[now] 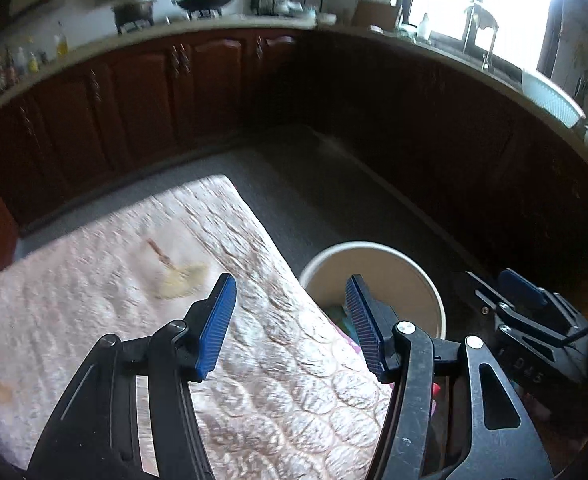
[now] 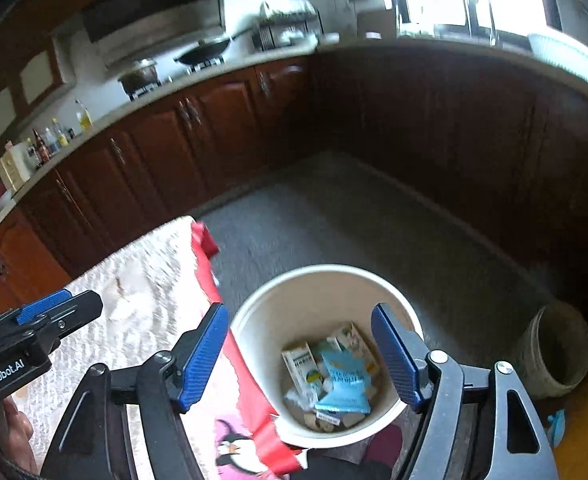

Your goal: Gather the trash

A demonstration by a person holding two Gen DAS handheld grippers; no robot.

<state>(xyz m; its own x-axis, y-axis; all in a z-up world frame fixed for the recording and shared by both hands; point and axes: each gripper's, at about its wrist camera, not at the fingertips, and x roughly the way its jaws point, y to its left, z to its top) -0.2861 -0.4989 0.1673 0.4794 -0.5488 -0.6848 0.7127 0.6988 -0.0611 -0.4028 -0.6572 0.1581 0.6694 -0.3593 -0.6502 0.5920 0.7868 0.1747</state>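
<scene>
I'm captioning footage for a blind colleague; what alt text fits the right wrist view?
The open right gripper hangs above a white bin holding cartons and a blue packet. A quilted table cover lies left, with kitchen cabinets behind.

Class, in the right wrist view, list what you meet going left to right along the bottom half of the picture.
Left gripper → quilted cloth → red fabric edge → white trash bucket → grey pot.

Upright white bin [image 2: 325, 304], cartons [image 2: 327, 372] seemingly inside
</scene>
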